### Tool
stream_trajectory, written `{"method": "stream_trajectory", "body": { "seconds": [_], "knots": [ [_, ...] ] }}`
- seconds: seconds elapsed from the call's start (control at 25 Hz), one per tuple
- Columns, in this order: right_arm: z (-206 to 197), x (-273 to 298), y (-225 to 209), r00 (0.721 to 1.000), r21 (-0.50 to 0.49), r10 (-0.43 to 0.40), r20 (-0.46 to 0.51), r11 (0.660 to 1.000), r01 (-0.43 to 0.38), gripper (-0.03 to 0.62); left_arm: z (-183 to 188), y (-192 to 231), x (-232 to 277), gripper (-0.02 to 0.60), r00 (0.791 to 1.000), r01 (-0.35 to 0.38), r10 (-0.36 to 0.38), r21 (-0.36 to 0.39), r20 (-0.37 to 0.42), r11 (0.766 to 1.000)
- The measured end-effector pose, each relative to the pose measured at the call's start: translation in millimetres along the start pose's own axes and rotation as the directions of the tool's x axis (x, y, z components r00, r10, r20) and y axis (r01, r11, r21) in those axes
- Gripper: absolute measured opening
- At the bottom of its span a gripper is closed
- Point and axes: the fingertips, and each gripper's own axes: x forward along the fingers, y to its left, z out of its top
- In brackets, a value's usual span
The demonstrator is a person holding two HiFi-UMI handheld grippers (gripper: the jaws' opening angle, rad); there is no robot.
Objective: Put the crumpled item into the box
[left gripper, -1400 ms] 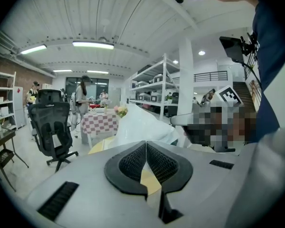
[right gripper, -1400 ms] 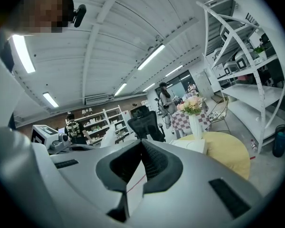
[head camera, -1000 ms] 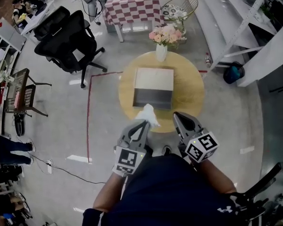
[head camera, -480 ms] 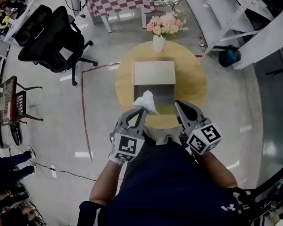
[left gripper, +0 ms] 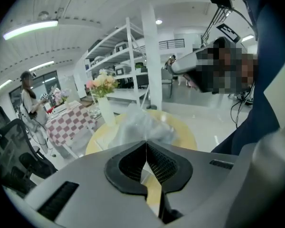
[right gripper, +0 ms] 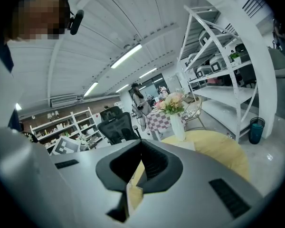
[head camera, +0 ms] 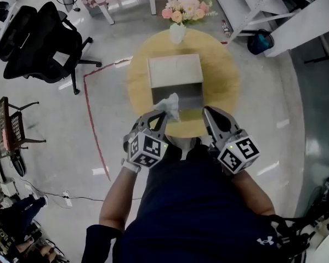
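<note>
Task status: transfer in progress, deposit not yet done. The left gripper [head camera: 163,114] has its jaws closed on the white crumpled item [head camera: 170,103], which projects from the fingertips just below centre of the head view. There it overlaps the near-left edge of the dark opening of the box [head camera: 174,70], which stands on the round yellow table [head camera: 225,81]. Whether the item is already inside the rim or only above it cannot be told. The right gripper [head camera: 209,115] has its jaws together with nothing between them and sits at the near-right side of the box. Remaining steps, as judged: carry the item fully over the opening, part the jaws, withdraw. Compared with the earlier frames, the item lay short of the box's near edge, over bare tabletop; it now reaches the opening. The table and box appear higher in the frame, and both grippers stand closer to the box.
</note>
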Motion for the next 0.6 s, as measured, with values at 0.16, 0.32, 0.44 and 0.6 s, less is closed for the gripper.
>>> {"method": "stream_trajectory", "body": {
  "seconds": [0.16, 0.32, 0.44, 0.6],
  "knots": [
    [0, 2, -6, 1.000, 0.011, 0.003, -0.012, 1.000, -0.003, 0.005, -6, 5, 12, 0.018, 0.999, 0.016, -0.015, 0.015, -0.043, 1.000],
    [0, 5, -18, 1.000, 0.022, 0.016, -0.021, 1.000, -0.016, 0.005, -8, 7, 26, 0.018, 0.997, 0.007, -0.005, 0.029, -0.083, 1.000],
    [1, 8, -26, 0.999, 0.029, 0.022, -0.024, 0.999, -0.022, 0.005, -10, 9, 34, 0.018, 0.995, 0.009, -0.006, 0.029, -0.103, 1.000],
    [0, 11, -31, 0.999, 0.033, 0.031, -0.032, 0.999, -0.030, 0.005, -17, 11, 42, 0.018, 0.991, 0.016, -0.013, 0.025, -0.130, 1.000]
  ]
}}
